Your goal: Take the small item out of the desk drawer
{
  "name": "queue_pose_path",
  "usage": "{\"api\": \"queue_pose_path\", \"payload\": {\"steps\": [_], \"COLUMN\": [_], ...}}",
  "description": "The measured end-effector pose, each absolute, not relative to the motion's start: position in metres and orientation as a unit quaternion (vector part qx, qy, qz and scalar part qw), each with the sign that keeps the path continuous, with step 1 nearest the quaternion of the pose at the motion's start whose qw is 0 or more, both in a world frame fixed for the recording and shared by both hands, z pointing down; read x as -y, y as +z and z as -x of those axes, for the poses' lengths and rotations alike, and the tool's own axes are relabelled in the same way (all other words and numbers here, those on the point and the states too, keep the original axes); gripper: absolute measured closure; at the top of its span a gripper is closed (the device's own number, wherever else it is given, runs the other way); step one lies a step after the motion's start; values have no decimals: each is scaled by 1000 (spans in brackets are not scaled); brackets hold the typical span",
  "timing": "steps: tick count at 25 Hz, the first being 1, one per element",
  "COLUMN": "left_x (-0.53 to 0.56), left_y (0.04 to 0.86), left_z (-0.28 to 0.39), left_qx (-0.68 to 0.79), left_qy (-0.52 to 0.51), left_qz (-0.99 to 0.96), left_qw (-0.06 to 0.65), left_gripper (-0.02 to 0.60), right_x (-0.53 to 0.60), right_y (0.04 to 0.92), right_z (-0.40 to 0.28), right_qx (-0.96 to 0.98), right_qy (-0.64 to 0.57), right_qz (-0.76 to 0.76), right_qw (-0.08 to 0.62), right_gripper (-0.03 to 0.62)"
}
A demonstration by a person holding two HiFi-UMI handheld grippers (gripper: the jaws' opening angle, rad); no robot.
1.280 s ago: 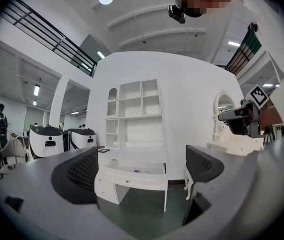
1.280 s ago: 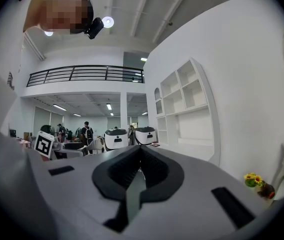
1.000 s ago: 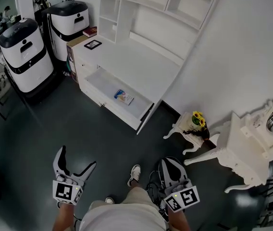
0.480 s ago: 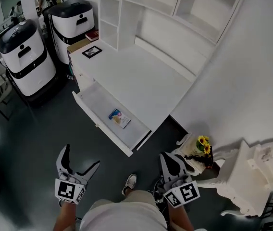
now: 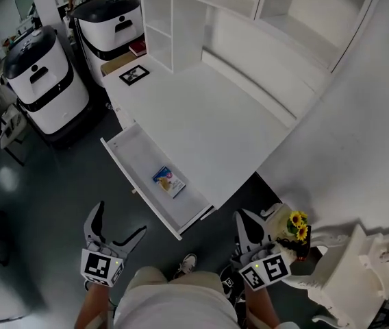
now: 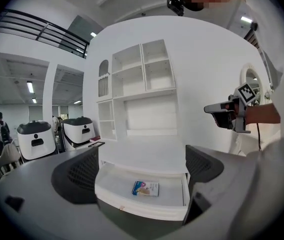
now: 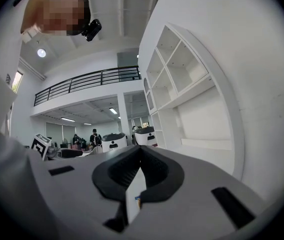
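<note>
The white desk's drawer [image 5: 127, 162] stands pulled out, with a small blue-and-white packet [image 5: 169, 181] lying flat inside it. My left gripper [image 5: 118, 219] hangs open below the drawer's front, well short of it, with nothing between its fingers. In the left gripper view the drawer [image 6: 132, 210] and the packet [image 6: 145, 188] sit straight ahead between the wide jaws. My right gripper [image 5: 244, 218] is shut and empty, low at the right near the desk's corner. In the right gripper view only a narrow slit shows between the closed pads [image 7: 124, 170].
Two white-and-black machines [image 5: 44, 81] [image 5: 116, 26] stand left of the desk [image 5: 208, 115]. A picture frame [image 5: 133, 75] and a red book [image 5: 138, 46] lie at its far end. Sunflowers [image 5: 296, 223] and an ornate white table [image 5: 359, 266] crowd the right. A chair [image 5: 6, 122] is at the left.
The desk and open drawer have come nearer and now lie just ahead of both grippers. The jaws of both grippers stand as before.
</note>
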State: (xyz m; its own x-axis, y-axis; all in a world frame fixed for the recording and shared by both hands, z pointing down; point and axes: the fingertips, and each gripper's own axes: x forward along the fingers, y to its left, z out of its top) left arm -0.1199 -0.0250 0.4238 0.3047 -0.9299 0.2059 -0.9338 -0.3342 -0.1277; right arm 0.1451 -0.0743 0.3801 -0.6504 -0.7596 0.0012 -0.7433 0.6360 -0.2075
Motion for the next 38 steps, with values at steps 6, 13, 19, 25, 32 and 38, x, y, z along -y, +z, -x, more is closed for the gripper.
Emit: {"api": "queue_pose_path", "payload": {"steps": [6, 13, 19, 25, 32, 38], "left_x": [54, 109, 150, 179, 202, 205], "left_y": [449, 501, 561, 615, 688, 742], "left_z": [128, 123, 116, 102, 92, 86], "left_qx": [560, 471, 334, 205, 71, -19], "left_qy": [158, 208, 324, 402, 486, 532], "left_qz": [-813, -856, -885, -891, -868, -843], "left_qw": [28, 36, -8, -39, -70, -79], "left_gripper": [60, 61, 63, 63, 66, 69], "right_x": [96, 121, 137, 134, 118, 106], "right_y": [397, 400, 406, 414, 431, 440], "right_z": [-127, -115, -105, -110, -127, -134], "right_qx": [-908, -891, -871, -847, -814, -789], "right_qy": [-120, -119, -125, -133, -151, -160], "right_qz": [401, 437, 475, 514, 560, 592], "right_qw": [31, 10, -5, -17, -38, -50], "right_gripper": [585, 585, 585, 585, 585, 585]}}
